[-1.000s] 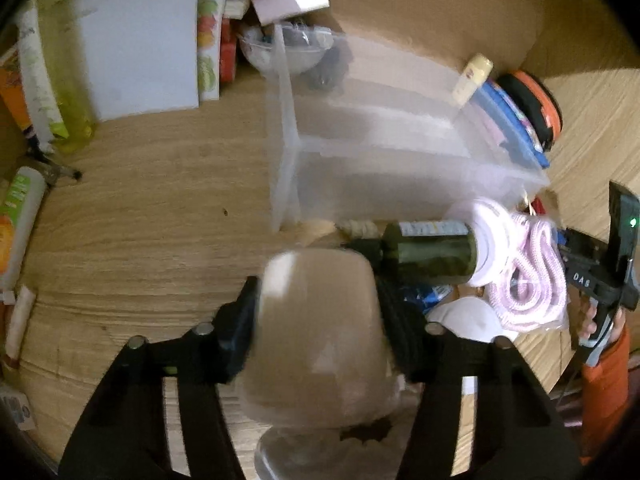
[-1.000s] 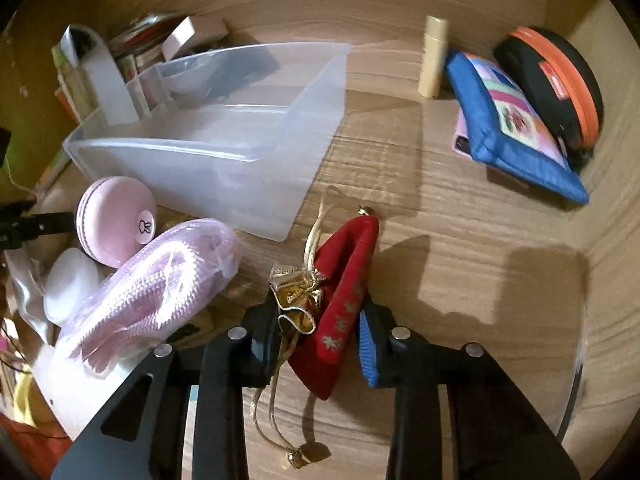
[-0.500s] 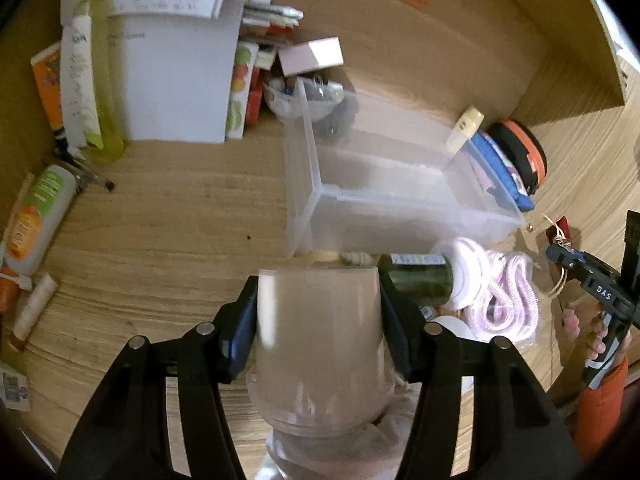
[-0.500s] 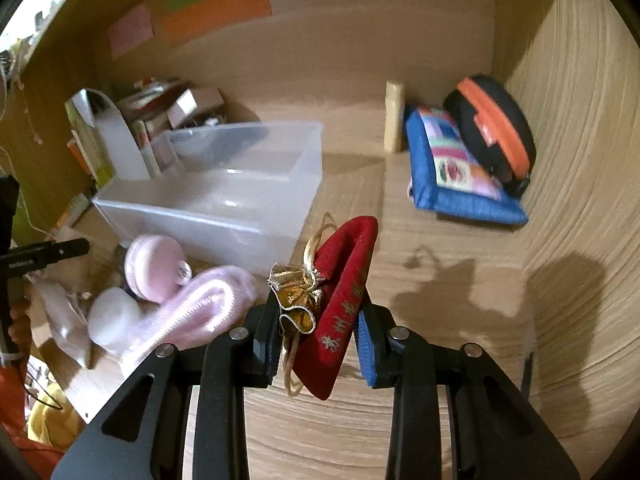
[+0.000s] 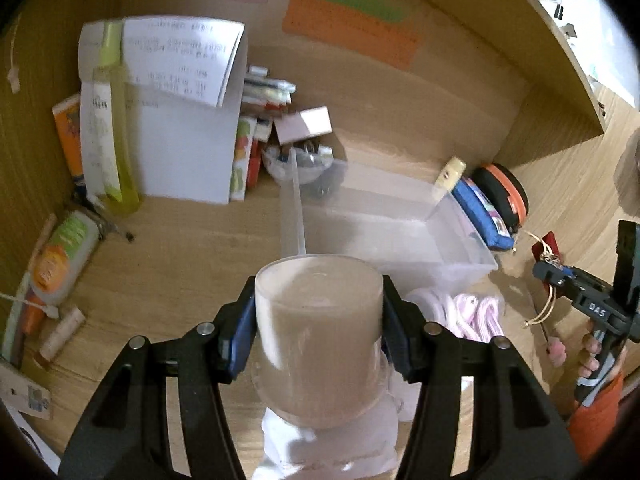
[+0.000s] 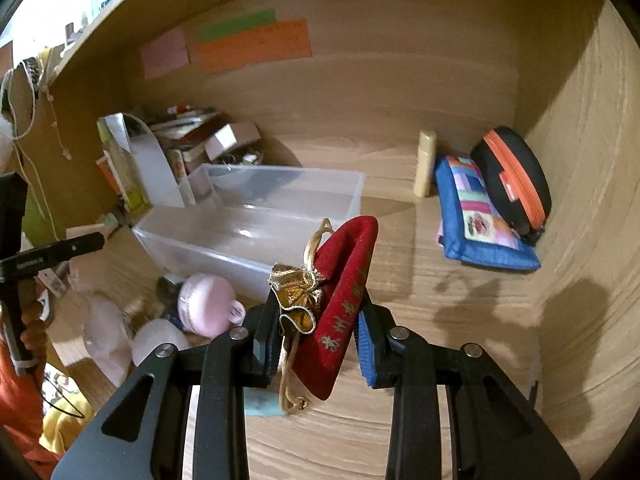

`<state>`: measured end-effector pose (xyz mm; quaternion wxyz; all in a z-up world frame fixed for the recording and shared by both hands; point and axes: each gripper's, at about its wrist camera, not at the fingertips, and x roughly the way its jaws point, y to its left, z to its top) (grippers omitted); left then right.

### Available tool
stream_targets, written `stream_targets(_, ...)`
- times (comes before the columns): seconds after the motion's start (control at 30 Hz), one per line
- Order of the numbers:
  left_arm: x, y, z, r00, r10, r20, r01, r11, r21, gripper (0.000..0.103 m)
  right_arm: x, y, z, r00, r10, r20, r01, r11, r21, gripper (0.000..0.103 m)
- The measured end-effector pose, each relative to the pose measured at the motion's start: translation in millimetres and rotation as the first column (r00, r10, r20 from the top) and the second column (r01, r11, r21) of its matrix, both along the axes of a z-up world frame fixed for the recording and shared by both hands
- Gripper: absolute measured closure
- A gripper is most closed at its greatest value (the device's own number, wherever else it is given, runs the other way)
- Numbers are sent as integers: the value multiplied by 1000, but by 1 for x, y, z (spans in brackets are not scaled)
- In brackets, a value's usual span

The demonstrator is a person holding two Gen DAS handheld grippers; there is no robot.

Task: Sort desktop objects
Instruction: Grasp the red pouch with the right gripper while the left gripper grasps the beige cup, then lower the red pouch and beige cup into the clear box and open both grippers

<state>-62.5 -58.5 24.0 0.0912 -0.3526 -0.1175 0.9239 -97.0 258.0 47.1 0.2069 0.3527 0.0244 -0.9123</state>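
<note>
- The left gripper (image 5: 318,330) has its fingers tight on a cloudy jar (image 5: 318,332), low in the frame's middle.
- The right gripper (image 6: 318,336) fingers pinch a red pouch (image 6: 340,300), in front of the clear bin (image 6: 256,216).

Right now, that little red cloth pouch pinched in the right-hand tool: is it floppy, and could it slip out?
Probably soft yet holding some shape: the red pouch stands upright above the right gripper rather than drooping. It looks light, being thin fabric. Slipping seems unlikely, since cloth gives under the pads, but its dangling gold cord could snag on the clear bin.
</note>
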Motion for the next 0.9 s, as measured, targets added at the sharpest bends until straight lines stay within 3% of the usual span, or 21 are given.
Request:
stream_targets(0.67, -45, 14, 54, 996, -29, -82, 30, 1000, 5, 47, -42, -37, 41, 992, 93, -81, -99, 992, -77, 75)
stream_targets(0.9, -71, 26, 52, 996, -54, -72, 54, 999, 0, 47, -64, -51, 39, 990, 113, -84, -118, 991, -68, 75)
